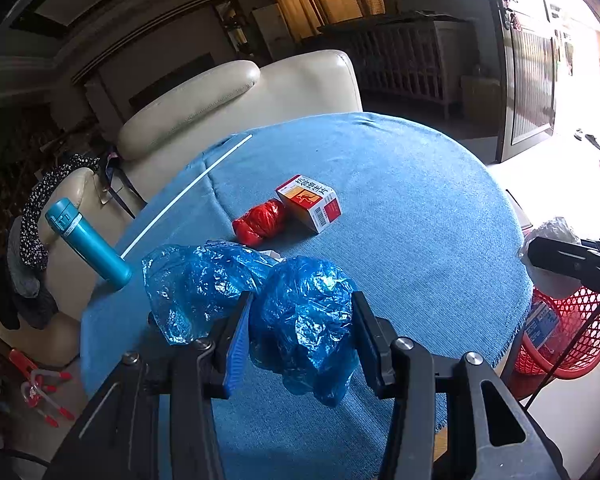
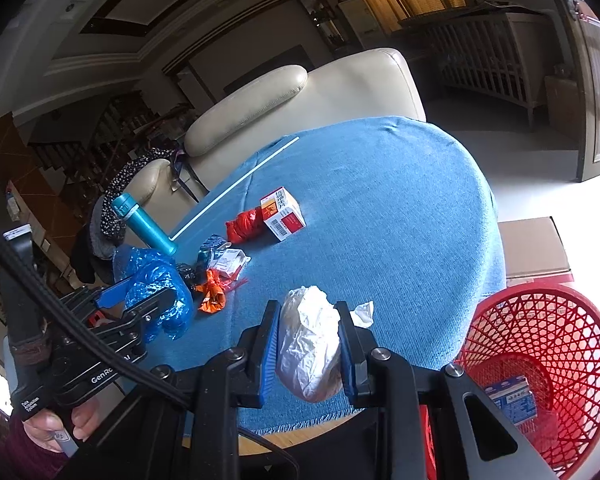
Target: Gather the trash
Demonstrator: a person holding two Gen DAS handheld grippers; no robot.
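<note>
round blue-clothed table point(image 1: 400, 200), red basket point(image 2: 540, 352) beside it. my left gripper point(image 1: 302, 322) clamps a blue bag point(image 1: 304, 320), my right gripper point(image 2: 308, 344) a white wad point(image 2: 308, 348). carrying step; next i swing both over the basket and release.

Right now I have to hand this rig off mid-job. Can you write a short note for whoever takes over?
Left claw: shut on a crumpled blue plastic bag, held just above the round table's blue cloth.
Right claw: shut on a crumpled white plastic bag, near the red mesh plastic basket beside the table.
Done: one blue-and-white printed carton lies in the basket.
Left: drop both bags in, then collect the second blue bag, red crumpled bag, orange-and-white box, orange wrapper, small packets and white tissue.
The teal bottle and white stick may not be trash.
</note>
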